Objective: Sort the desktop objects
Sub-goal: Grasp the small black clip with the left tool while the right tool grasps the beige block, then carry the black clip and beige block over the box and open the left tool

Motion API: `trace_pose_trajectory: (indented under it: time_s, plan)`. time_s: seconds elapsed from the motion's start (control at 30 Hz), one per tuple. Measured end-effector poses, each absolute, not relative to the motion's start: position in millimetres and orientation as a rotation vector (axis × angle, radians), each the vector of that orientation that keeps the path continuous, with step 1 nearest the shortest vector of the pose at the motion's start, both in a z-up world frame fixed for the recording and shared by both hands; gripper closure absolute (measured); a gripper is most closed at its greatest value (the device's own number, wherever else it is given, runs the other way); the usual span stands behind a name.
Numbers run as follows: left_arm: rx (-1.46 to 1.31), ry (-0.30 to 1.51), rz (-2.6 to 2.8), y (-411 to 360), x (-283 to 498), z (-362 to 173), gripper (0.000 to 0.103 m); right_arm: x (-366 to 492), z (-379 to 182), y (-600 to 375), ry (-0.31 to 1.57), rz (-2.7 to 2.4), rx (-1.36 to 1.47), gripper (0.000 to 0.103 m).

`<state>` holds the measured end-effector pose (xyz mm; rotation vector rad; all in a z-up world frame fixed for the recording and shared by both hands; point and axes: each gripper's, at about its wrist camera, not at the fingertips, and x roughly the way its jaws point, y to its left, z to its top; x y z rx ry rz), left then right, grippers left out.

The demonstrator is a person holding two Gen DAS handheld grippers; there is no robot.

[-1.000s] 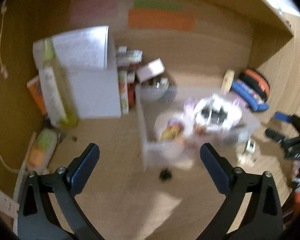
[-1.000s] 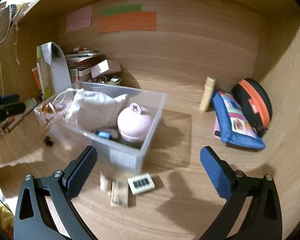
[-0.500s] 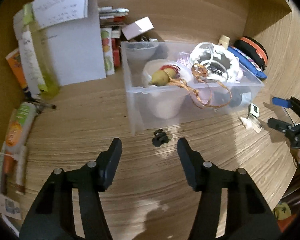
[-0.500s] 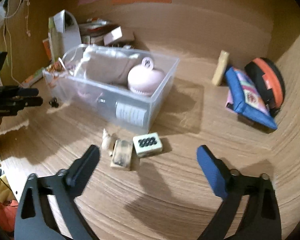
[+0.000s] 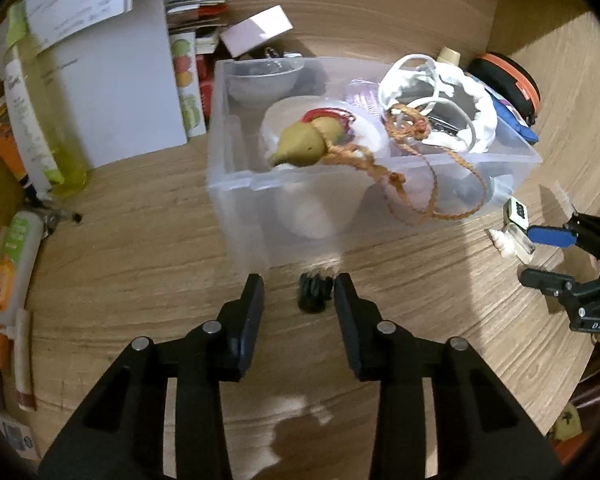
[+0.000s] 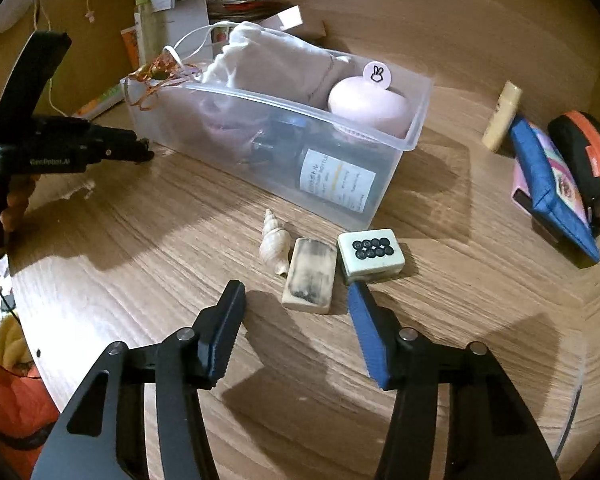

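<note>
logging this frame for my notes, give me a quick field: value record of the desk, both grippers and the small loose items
surface: wooden desk
bin: clear plastic bin, already holding a cloth pouch and a pink round case
left gripper: jaws closing, small black clip between them, not yet pinched
right gripper: jaws closing, worn pale block just ahead between them, not gripped
loose beside block: seashell, mahjong tile
far right: blue pouch, orange-rimmed black case
</note>
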<state>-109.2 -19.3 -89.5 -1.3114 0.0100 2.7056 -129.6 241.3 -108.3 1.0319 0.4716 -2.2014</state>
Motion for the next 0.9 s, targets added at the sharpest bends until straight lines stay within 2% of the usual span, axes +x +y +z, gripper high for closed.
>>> trace_pose_trajectory:
  time_s: [0.3,0.33,0.37,0.4,0.57,0.9]
  plan:
    - [-1.324,0.031,2.676,-12,-118,-95,0.068,-139,-106,241,0.445,-2.179,1.068,0.061]
    - [-1.314,0.039,2.678,-12,-117,-96,0.072,-140,-105,240,0.450,-2.179,1.076,0.065]
    - [-1.306,0.050,2.683,-12,-117,-96,0.083,-142,-105,239,0.454,-2.180,1.079,0.075]
    - [-1.303,0.059,2.688,-10,-116,-96,0.084,-143,-104,238,0.453,-2.174,1.080,0.078]
    - [-1.270,0.057,2.699,-11,-108,-93,0.084,-131,-102,231,0.527,-2.211,1.028,0.079]
    - [-1.162,0.021,2.756,-23,-86,-69,0.084,-117,-78,246,0.427,-2.238,0.965,0.081]
